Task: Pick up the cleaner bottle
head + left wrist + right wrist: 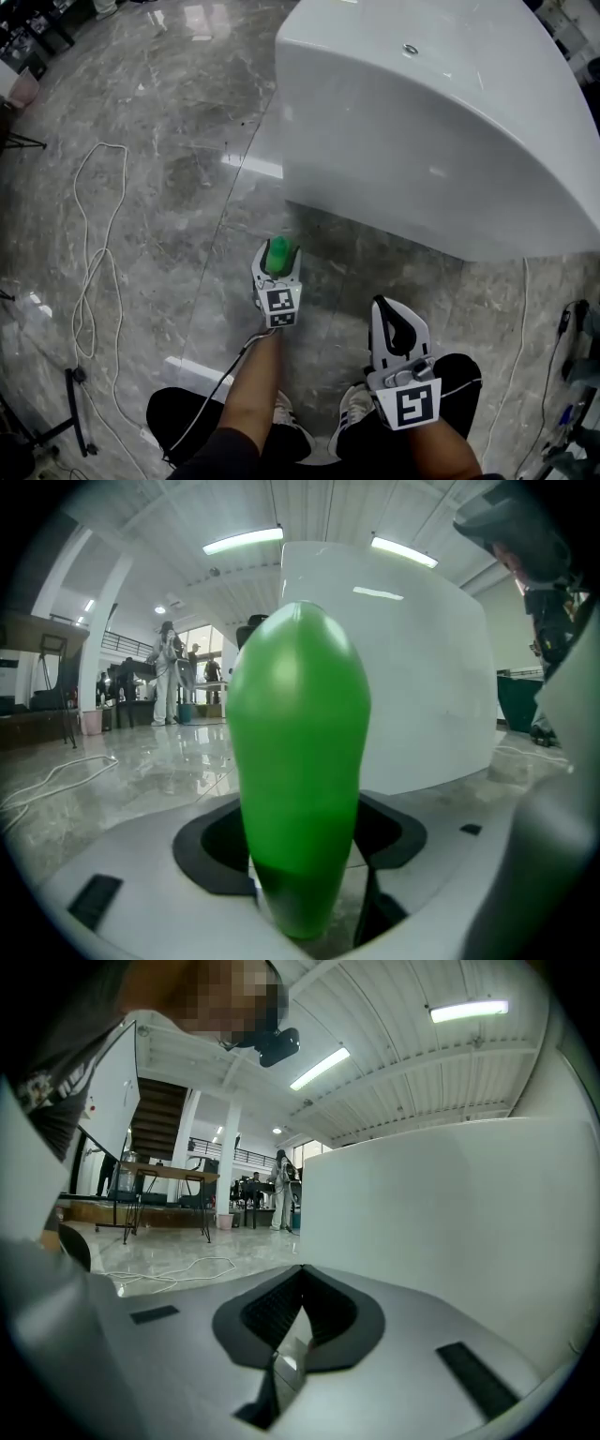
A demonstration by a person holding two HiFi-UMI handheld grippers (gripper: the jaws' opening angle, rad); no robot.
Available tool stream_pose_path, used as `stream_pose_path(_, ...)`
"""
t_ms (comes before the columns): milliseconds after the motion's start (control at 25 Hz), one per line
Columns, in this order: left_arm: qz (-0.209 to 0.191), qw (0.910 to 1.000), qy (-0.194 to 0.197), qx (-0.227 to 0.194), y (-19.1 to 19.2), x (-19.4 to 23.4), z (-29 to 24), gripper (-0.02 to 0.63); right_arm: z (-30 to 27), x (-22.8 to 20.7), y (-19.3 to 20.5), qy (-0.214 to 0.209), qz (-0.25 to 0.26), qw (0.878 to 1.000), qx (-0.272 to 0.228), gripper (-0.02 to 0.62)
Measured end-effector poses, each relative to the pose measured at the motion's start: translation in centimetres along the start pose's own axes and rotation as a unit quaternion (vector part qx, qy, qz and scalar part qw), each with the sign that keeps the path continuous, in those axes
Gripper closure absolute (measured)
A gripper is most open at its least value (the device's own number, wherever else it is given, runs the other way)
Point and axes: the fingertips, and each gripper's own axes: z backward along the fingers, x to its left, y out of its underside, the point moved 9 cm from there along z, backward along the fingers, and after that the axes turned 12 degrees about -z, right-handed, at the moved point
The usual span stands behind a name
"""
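Note:
The cleaner bottle [279, 251] is bright green and stands upright on the grey marble floor just in front of the white tub [441, 122]. My left gripper [278, 266] is low around it, jaws spread wide, one on each side of the bottle. In the left gripper view the bottle [298, 761] fills the middle, and a gap shows between it and the dark pads [211, 841]. My right gripper [386, 315] hangs to the right above my knee, away from the bottle. Its jaws [291, 1335] are shut with nothing between them.
The big white tub [422, 686] rises right behind the bottle and takes up the upper right. A white cable [94, 244] loops over the floor at the left, near a black stand leg [70, 412]. My shoes [286, 412] are right below the grippers.

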Motion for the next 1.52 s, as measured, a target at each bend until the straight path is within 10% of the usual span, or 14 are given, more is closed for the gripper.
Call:
stream_pose_path(920, -0.01, 0.9998, -0.016, -0.005, -2.0, 0.9, -0.8, 0.425, 0.1, -0.6, 1.4, 0.002, 0.023, 1.0, 0.003, 0.578)
stream_pose_path(1280, 0.001, 0.9983, -0.034, -0.047, -12.5, 3.5, 4.2, 0.425, 0.7, -1.7, -2.6, 0.059, 0.016, 0.998, -0.009, 0.578)
stream_pose_path(1520, 0.006, 0.9973, -0.031, -0.067, -27.2, 5.2, 11.6, 0.425, 3.9, -1.7, -13.7, 0.116, 0.003, 0.993, -0.005, 0.578)
